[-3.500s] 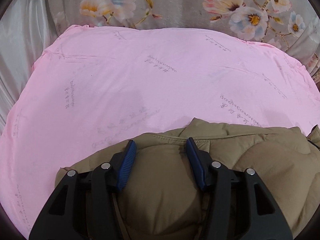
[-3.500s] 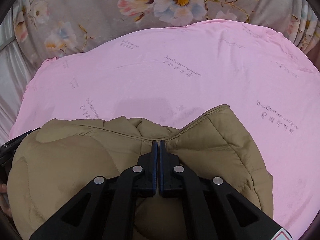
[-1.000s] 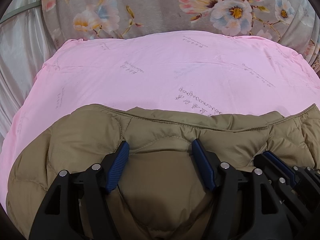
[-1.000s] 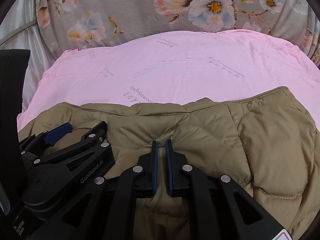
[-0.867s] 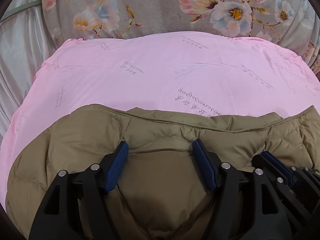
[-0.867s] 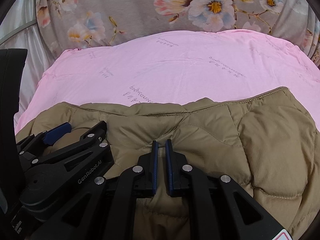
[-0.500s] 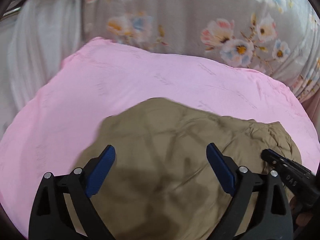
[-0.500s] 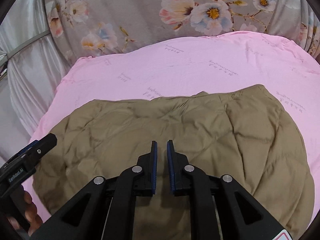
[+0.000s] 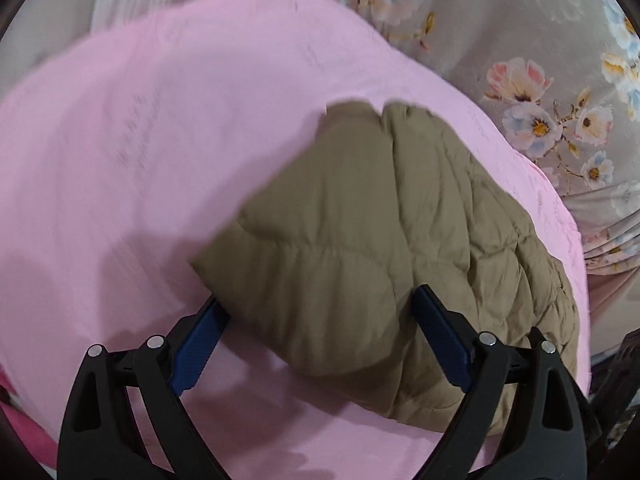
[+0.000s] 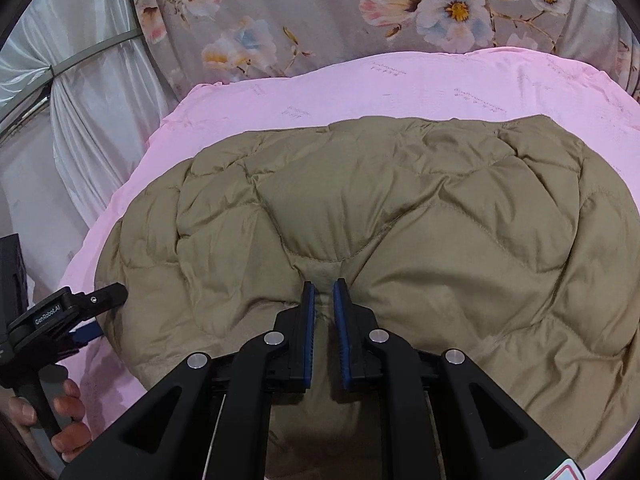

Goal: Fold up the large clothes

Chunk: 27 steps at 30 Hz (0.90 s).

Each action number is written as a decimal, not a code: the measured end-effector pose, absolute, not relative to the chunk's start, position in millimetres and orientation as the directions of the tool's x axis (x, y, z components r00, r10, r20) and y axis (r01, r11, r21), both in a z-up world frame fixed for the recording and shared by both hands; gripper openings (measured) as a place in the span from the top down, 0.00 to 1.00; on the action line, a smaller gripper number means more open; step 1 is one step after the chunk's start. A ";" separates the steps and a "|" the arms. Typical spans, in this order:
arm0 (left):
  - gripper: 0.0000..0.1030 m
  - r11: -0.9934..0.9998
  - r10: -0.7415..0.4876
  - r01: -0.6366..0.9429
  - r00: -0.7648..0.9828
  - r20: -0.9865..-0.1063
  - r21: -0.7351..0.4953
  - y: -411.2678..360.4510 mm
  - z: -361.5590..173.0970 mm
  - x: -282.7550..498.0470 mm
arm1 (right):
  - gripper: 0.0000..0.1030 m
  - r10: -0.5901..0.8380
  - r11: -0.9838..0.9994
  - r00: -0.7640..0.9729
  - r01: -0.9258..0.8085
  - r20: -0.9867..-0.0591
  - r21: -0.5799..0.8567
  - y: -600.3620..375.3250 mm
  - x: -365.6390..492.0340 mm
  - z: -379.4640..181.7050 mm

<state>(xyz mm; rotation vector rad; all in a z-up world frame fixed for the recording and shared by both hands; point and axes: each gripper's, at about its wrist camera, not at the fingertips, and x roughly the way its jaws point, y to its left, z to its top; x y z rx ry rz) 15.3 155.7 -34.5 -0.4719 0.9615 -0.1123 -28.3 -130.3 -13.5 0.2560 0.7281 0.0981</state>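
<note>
**Quilted jacket flat on pink sheet; left claw spread, right claw nearly together**

Left wrist view, blurred:
- Left half of frame: pink sheet [image 9: 152,128], faint grey lettering.
- Centre to lower right: tan quilted jacket [image 9: 380,232], folded into a compact bundle, resting on the sheet.
- Bottom: left gripper [image 9: 320,336], jaws just opened and now spread wide; left blue pad over the sheet beside the jacket's edge, right blue pad over the jacket. No pinch on fabric.
- Upper right: grey floral fabric [image 9: 540,120].

Right wrist view:
- Upper left: pale draped curtain [image 10: 80,128].
- Lower left: left gripper at the jacket's left edge, handle held in a hand [image 10: 60,420].
- Centre: jacket spread across the sheet, filling the middle and right of frame.
- Bottom centre: right gripper [image 10: 323,308], jaws nearly together with a narrow gap, above the jacket's near edge; fabric pinched or not: cannot tell.
- Top, centre to right: floral fabric beyond the sheet.
</note>
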 end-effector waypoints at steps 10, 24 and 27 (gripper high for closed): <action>0.15 0.870 -0.309 -0.131 0.605 -0.733 -0.475 133.3 -29.4 36.4 | 0.91 0.212 0.951 0.742 -0.007 -0.636 0.309 -136.2 -26.0 -27.0; 0.86 0.904 -0.387 0.175 0.721 -0.575 -0.389 92.3 99.6 8.5 | 0.91 0.273 0.926 0.677 0.006 -0.683 0.376 -144.5 -74.3 6.0; 0.88 0.892 -0.432 0.258 0.731 -0.529 -0.371 71.3 122.8 -6.0 | 0.90 0.323 0.917 0.628 -0.025 -0.708 0.397 -135.1 -72.1 -7.0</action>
